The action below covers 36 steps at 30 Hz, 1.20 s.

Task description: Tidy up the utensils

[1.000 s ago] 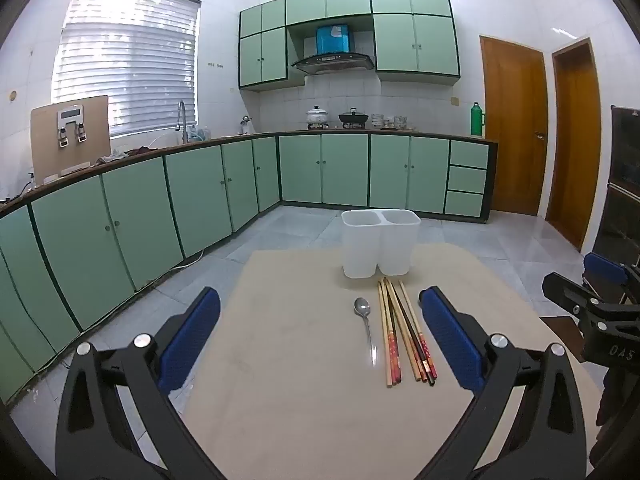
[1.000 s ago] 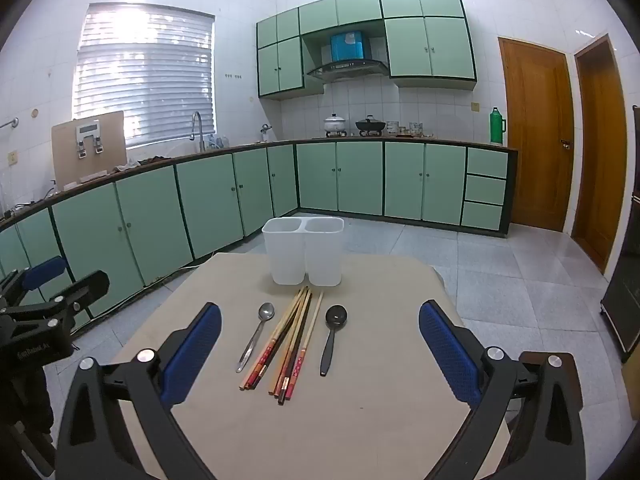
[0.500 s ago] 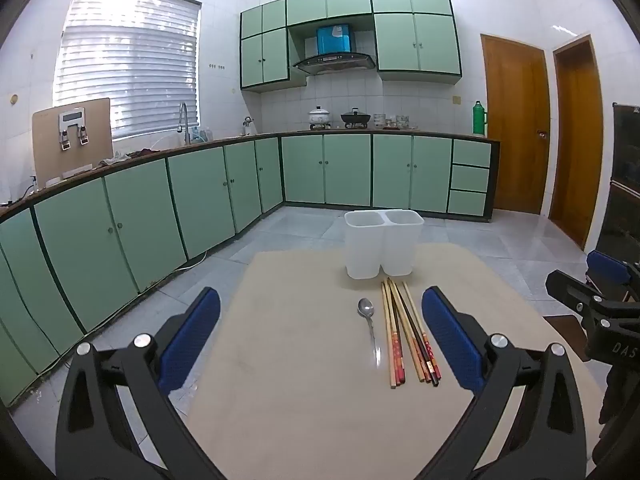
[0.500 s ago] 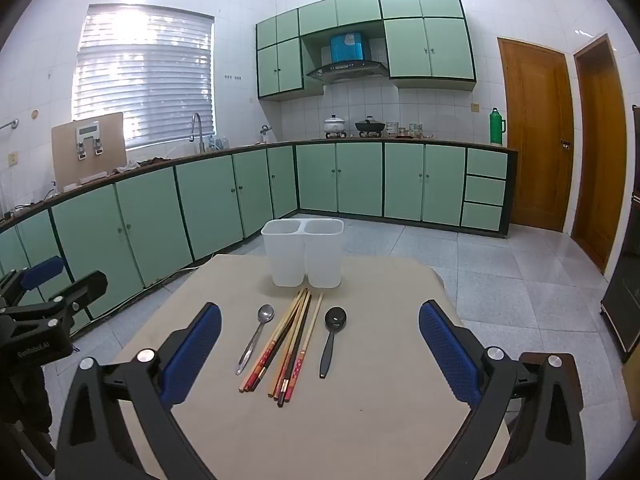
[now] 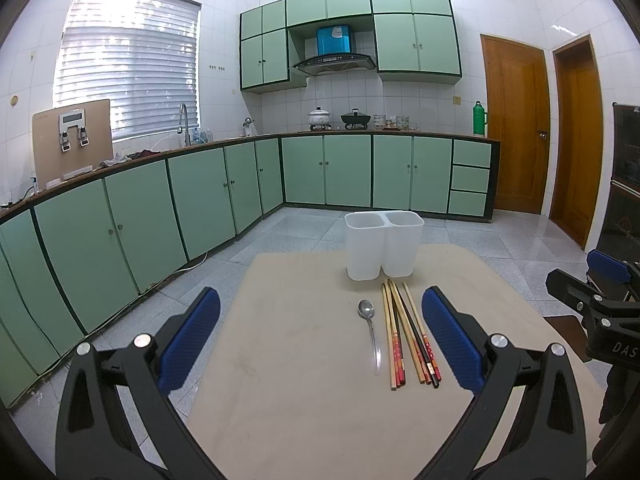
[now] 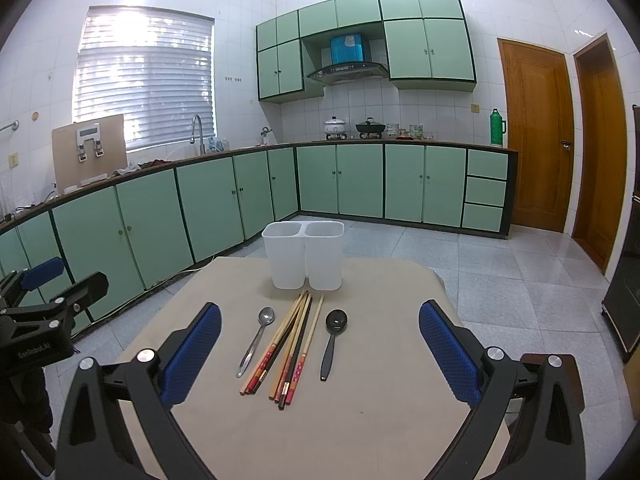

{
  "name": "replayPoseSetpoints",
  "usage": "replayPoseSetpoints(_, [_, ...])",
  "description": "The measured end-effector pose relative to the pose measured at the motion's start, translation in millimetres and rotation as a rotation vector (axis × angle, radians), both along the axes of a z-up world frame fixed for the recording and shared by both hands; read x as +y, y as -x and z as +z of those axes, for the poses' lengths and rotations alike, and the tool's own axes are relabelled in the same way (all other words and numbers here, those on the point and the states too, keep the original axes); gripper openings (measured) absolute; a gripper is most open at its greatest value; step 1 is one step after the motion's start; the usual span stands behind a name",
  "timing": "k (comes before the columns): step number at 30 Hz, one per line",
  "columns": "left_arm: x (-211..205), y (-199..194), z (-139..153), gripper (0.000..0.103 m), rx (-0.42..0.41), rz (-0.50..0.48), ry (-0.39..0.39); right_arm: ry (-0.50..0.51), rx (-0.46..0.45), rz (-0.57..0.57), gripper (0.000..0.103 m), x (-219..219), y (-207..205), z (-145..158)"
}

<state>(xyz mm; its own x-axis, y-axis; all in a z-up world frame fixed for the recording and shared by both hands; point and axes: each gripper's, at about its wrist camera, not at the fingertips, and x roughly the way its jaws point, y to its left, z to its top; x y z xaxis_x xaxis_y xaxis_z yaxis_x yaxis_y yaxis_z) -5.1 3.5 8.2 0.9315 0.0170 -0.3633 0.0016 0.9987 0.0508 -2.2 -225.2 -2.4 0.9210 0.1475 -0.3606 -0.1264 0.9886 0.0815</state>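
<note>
A white two-compartment holder [image 5: 383, 249] [image 6: 306, 255] stands at the far side of the beige table [image 5: 304, 360] [image 6: 380, 392]. In front of it lie a metal spoon [image 5: 372, 336] [image 6: 256, 340], a bundle of several chopsticks [image 5: 408, 340] [image 6: 288, 348], and a black spoon [image 6: 333, 340] that the left wrist view hides behind a finger. My left gripper [image 5: 320, 340] is open above the table, the metal spoon between its fingers' lines. My right gripper [image 6: 320, 354] is open, spanning all the utensils from above.
Green kitchen cabinets [image 5: 224, 196] run along the left and back walls. Two wooden doors [image 6: 560, 160] stand at the right. A dark cabinet [image 6: 628, 280] is at the far right. The other gripper shows at each view's edge [image 5: 600, 312] [image 6: 36, 320].
Both views have barely shifted; the left gripper has drifted slightly, the utensils sitting a little lower in its view. No utensil has moved.
</note>
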Motion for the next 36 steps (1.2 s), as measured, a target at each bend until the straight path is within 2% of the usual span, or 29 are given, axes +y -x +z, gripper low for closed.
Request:
replayPoseSetpoints(18, [3.0, 2.3, 8.7, 0.098, 0.000, 0.002, -0.001, -0.002, -0.001, 0.001, 0.097, 1.6, -1.4, -1.9])
replayPoseSetpoints(20, [-2.1, 1.1, 0.8, 0.098, -0.003, 0.001, -0.004, -0.002, -0.001, 0.001, 0.097, 1.4, -1.4, -2.3])
replayPoseSetpoints(36, [2.4, 2.1, 3.7, 0.098, 0.003, 0.002, -0.001, -0.003, 0.002, 0.000, 0.097, 2.7, -3.7, 2.2])
